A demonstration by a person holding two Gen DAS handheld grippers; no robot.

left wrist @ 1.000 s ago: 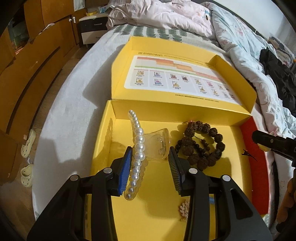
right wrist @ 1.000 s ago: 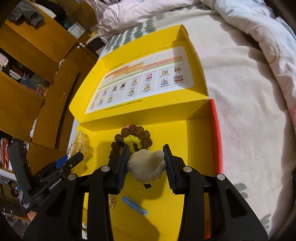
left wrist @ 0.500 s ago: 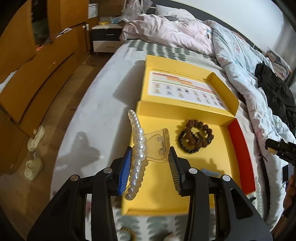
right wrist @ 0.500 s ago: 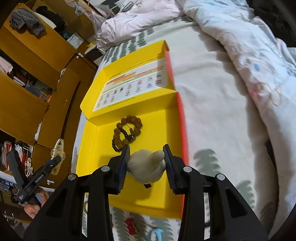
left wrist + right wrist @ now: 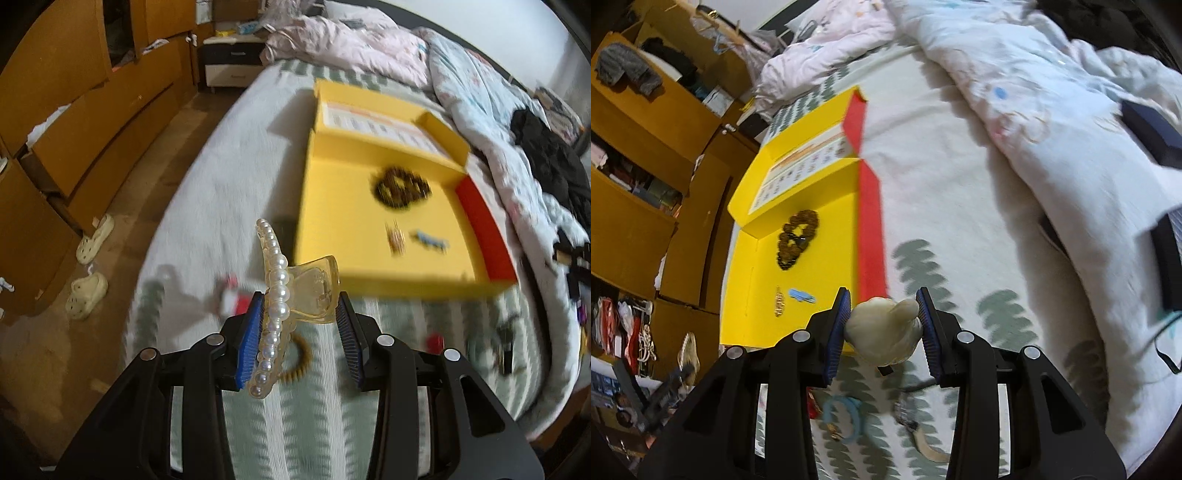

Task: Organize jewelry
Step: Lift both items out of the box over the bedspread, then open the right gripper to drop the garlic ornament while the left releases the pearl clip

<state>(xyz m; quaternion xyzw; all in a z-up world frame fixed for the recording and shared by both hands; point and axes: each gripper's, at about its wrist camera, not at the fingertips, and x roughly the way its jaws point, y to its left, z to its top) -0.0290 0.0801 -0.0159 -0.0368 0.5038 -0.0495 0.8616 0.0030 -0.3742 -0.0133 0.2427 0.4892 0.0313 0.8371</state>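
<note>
My left gripper [image 5: 300, 317] is shut on a clear hair claw edged with pearls [image 5: 291, 291], held above the bed in front of the open yellow box [image 5: 332, 221]. My right gripper [image 5: 882, 317] is shut on a cream flower-shaped hair clip [image 5: 884, 334], held over the bed at the box's near right corner [image 5: 866, 266]. In the box lie a dark brown bead bracelet [image 5: 402, 187], a small gold piece [image 5: 395, 238] and a small blue clip [image 5: 430, 239]; the bracelet [image 5: 796, 238] also shows in the right wrist view.
Loose pieces lie on the leaf-print bedspread: a brown bead ring [image 5: 299, 363], red items [image 5: 236, 299], a light blue ring [image 5: 846, 415]. A rumpled quilt [image 5: 1052, 122] covers the right. Wooden cabinets [image 5: 74, 122] and slippers [image 5: 86, 297] stand left of the bed.
Both grippers have pulled back and up from inside the box, each still holding its clip. The box now lies farther away, and more of the bed shows.
</note>
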